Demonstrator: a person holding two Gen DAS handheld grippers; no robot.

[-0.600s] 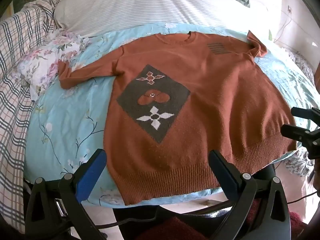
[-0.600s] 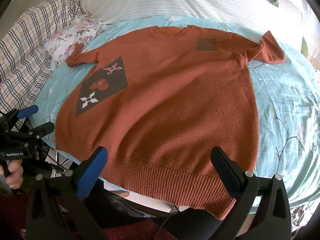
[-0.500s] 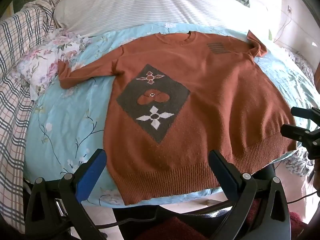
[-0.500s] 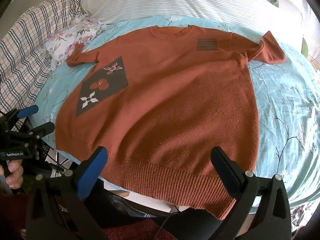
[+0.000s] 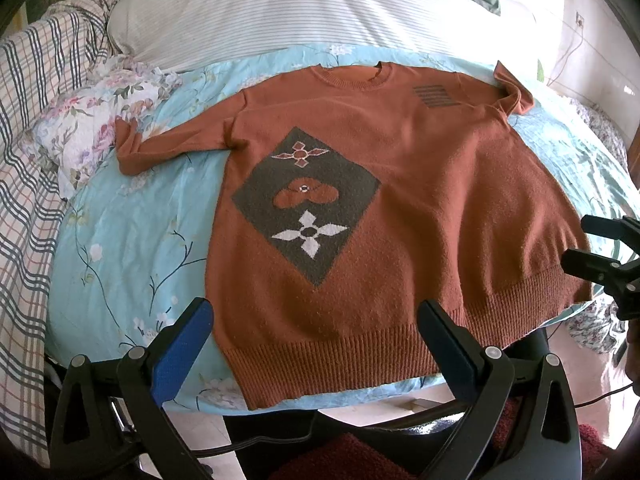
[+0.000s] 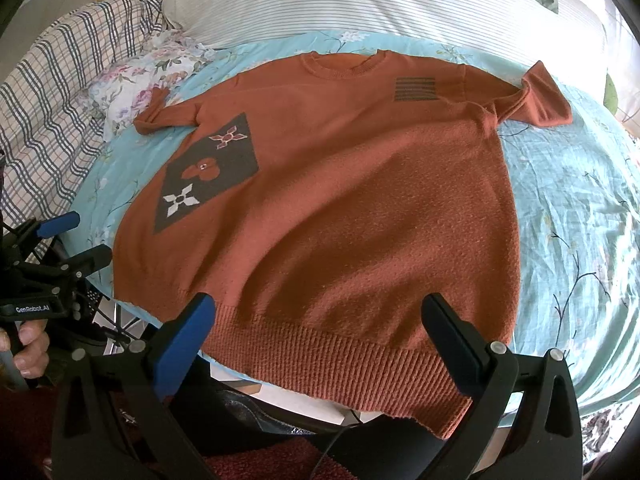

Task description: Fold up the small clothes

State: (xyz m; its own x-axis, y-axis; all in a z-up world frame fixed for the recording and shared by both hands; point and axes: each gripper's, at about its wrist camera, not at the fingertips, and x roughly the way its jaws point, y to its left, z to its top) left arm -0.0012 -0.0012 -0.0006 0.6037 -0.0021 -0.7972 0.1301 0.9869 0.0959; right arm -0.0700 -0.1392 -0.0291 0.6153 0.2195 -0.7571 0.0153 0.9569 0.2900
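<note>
A rust-orange knit sweater [image 5: 420,200] lies spread flat, front up, on a light blue floral sheet [image 5: 132,240]. It has a dark diamond patch [image 5: 306,204] with flower shapes and a striped mark near one shoulder. It fills the right wrist view [image 6: 340,208] too. Its ribbed hem hangs at the near bed edge. My left gripper [image 5: 314,320] is open and empty, just above the hem. My right gripper [image 6: 320,316] is open and empty over the hem; it also shows at the right edge of the left wrist view [image 5: 600,248]. The left gripper shows at the left of the right wrist view [image 6: 68,240].
A striped white pillow [image 5: 300,12] lies behind the sweater. A plaid blanket [image 5: 28,160] and a floral cloth [image 5: 88,120] lie at the left. The bed edge runs just under the hem, with floor and dark gear below.
</note>
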